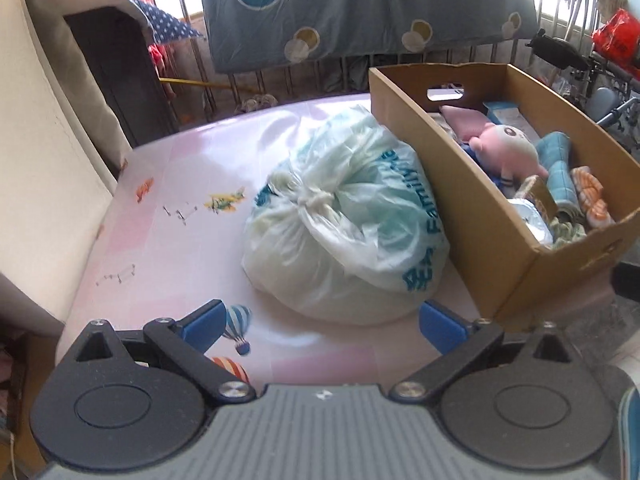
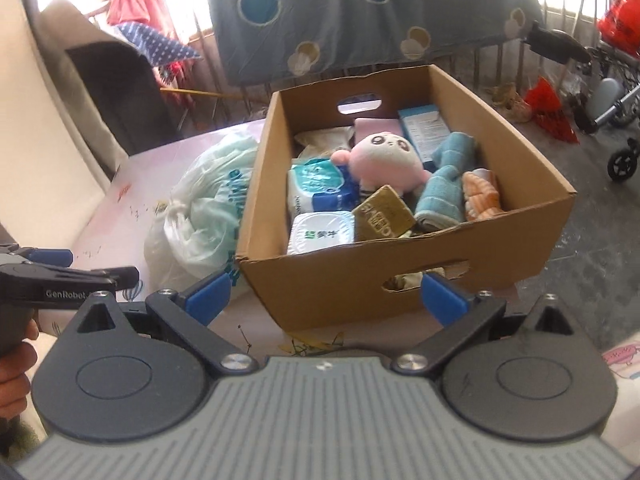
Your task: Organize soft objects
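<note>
A knotted white plastic bag (image 1: 344, 224) with blue print lies on the pink table (image 1: 168, 208), against the left wall of a cardboard box (image 1: 452, 196). My left gripper (image 1: 322, 322) stands open just in front of the bag, nothing between its blue pads. The box (image 2: 360, 276) holds a pink plush toy (image 2: 382, 156), a blue towel (image 2: 440, 192), an orange and white soft item (image 2: 480, 196), tissue packs (image 2: 320, 188) and a gold packet (image 2: 382, 214). My right gripper (image 2: 326, 298) is open before the box's front wall. The bag (image 2: 200, 216) shows left of the box.
A beige chair back (image 1: 48, 152) borders the table's left side. A dotted blue sheet (image 1: 360, 8) hangs behind. The left gripper's body (image 2: 68, 280) and a hand (image 2: 14, 376) appear at the right wrist view's left edge. A wheelchair (image 2: 616, 112) stands on the floor at right.
</note>
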Demonstrator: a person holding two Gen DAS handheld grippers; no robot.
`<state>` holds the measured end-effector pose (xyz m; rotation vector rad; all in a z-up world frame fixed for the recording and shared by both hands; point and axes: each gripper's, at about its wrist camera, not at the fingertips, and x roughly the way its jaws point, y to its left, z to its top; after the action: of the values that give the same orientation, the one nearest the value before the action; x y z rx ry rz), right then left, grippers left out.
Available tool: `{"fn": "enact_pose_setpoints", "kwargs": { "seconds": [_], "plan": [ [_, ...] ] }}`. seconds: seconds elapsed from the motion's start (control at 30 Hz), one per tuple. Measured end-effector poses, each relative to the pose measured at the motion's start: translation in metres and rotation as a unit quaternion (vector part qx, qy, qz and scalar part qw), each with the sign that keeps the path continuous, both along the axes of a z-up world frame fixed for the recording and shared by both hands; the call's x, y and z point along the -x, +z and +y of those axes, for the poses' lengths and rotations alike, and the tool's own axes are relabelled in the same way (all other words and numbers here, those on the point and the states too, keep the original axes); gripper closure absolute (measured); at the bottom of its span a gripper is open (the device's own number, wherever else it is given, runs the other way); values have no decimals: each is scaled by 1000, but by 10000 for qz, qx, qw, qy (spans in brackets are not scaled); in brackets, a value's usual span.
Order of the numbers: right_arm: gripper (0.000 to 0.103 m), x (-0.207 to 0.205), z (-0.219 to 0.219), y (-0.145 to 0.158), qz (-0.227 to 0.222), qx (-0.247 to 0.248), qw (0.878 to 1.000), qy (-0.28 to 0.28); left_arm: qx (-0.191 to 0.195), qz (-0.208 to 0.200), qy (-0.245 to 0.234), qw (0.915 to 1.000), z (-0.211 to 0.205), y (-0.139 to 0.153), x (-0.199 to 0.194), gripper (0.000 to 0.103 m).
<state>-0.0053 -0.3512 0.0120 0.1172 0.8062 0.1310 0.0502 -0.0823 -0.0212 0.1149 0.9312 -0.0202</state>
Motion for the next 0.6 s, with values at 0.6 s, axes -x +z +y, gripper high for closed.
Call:
{"fn": "enact_pose_setpoints", "kwargs": {
  "seconds": [0.6],
  "plan": [
    [1,-15,5,-6,200,-138,9997,53,432,-77,58,9990,-1,14,6,0]
  ]
}}
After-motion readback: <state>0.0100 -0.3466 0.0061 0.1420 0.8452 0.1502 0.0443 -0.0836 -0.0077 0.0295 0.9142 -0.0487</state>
